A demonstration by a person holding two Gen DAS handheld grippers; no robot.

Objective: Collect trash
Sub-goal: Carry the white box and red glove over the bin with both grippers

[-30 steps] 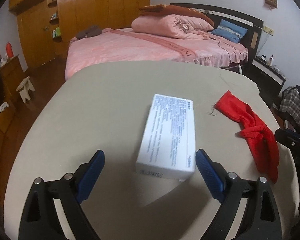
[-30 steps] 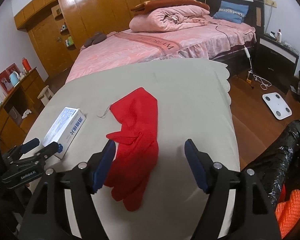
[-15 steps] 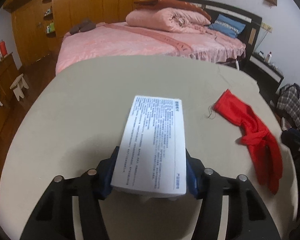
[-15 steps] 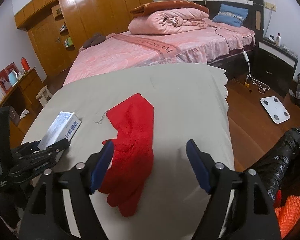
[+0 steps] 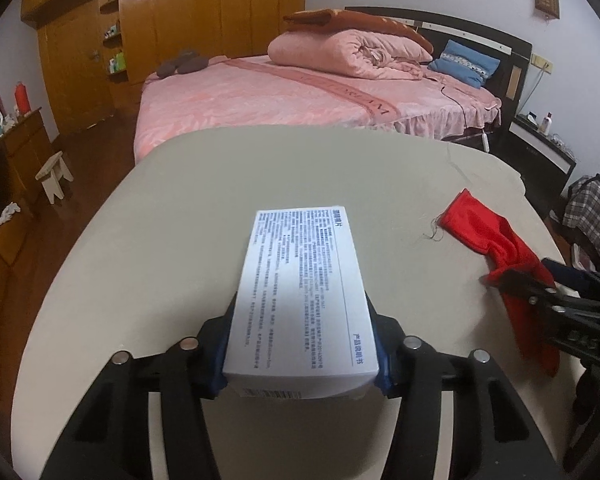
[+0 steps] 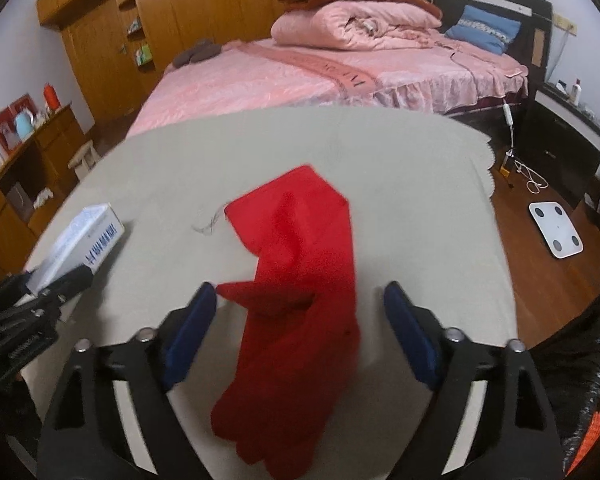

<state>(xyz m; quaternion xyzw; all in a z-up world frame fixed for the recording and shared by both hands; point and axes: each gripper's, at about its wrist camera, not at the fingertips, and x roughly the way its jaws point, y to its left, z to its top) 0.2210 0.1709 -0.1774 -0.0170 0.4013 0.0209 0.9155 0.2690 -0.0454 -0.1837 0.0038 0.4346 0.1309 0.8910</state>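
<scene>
Left wrist: box [image 5: 300,296] between tongs [image 5: 300,354]

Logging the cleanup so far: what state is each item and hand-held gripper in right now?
Box: clamped between the left pads, far end over the table.
Red cloth: crumpled on the table, not gripped.
Left hand-held gripper: shut on the box, having just closed.
Right hand-held gripper: open, straddling the cloth, jaws just narrowing.

The beige cloth-covered bench [image 6: 400,168] is bare beyond the crumpled red fabric glove [image 6: 300,280]; the pink bed [image 6: 260,80] stands behind it.
</scene>
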